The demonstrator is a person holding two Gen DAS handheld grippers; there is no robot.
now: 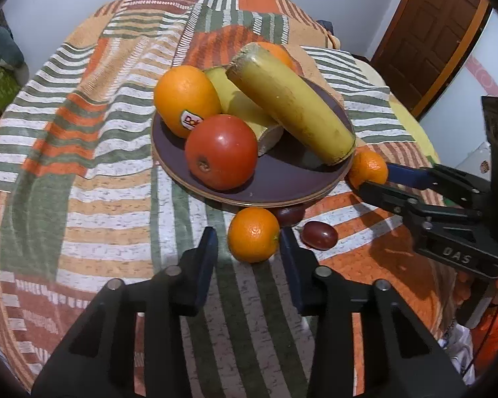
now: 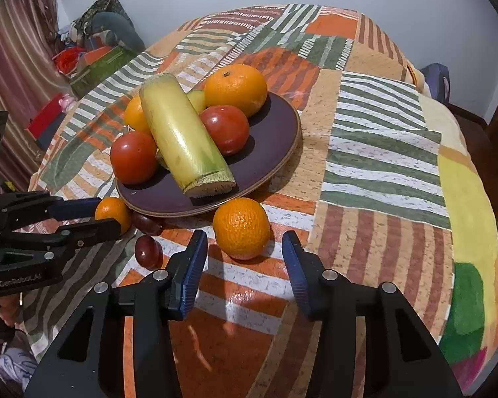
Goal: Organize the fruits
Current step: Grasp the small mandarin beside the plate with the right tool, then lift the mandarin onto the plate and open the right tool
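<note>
1. Patchwork cloth (image 1: pixel 83 172) in orange, green and white stripes covers the whole surface; we see a pale wall behind it and a wooden door (image 1: pixel 431 43) at the far right of the left wrist view.
2. Dark purple plate (image 2: pixel 269 152) rests on the cloth and carries the sorted fruit: a long yellow-green cut stalk (image 2: pixel 182 136) lying across the pile, two tomatoes, and large oranges — one bearing a sticker (image 1: pixel 191 120).
3. Left gripper (image 1: pixel 247 248) — we see its blue pads spread wide, one on each side of a small orange (image 1: pixel 254 234) that sits on the cloth just in front of the plate rim; the pads grasp nothing.
4. Right gripper (image 2: pixel 244 255) — likewise wide open and holding nothing, its fingers flanking a second small orange (image 2: pixel 241 228) on the cloth, close to the plate edge.
5. Two dark red grapes (image 1: pixel 318 234) lie on the cloth between the two small oranges; one sits partly under the plate rim.
</note>
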